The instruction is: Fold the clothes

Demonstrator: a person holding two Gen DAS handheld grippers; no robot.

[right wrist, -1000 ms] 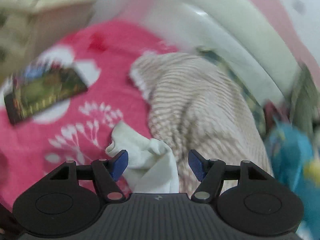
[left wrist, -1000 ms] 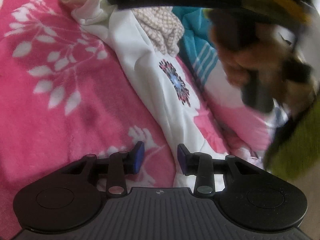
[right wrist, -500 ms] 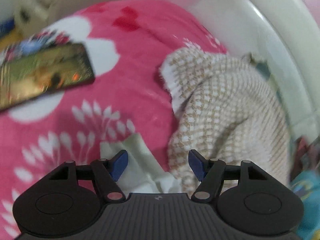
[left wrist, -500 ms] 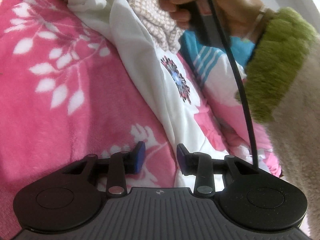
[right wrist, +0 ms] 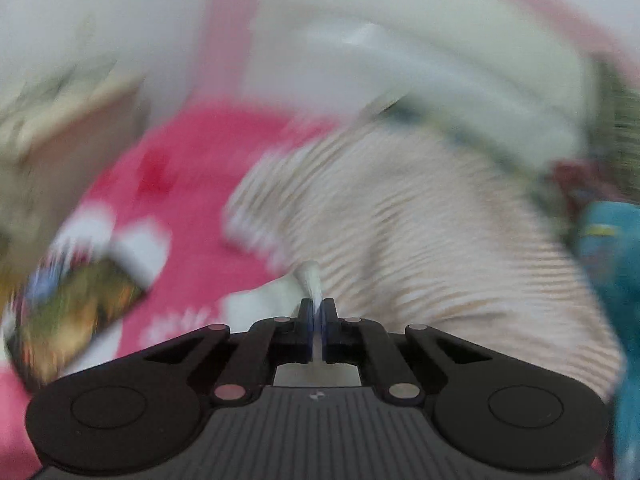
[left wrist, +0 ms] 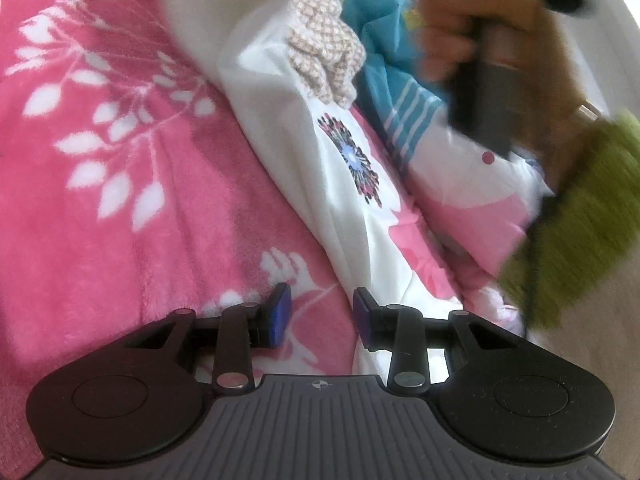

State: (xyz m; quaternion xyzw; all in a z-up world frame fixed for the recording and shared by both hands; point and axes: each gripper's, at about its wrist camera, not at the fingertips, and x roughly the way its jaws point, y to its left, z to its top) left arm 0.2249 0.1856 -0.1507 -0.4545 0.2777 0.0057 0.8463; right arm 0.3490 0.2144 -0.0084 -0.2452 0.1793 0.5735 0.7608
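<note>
- Two grippers are mine: my left gripper hovers with its jaws spread over the hem end of the white garment, gripping nothing.
- My right gripper is pressed together on a fold of that same white garment; half a second ago those jaws stood apart above the cloth, so the pinch is new.
- White cloth runs from between my left jaws diagonally up across the pink blanket, long and bunched, not flat or folded.
- Beyond it lie the beige knit sweater and a teal garment, in a loose heap.
- The right view is now smeared, so I judge the hand is moving fast with the cloth, likely pulling it clear of the heap.
- With one end held, I judge the other end needs my left jaws before any fold.
</note>
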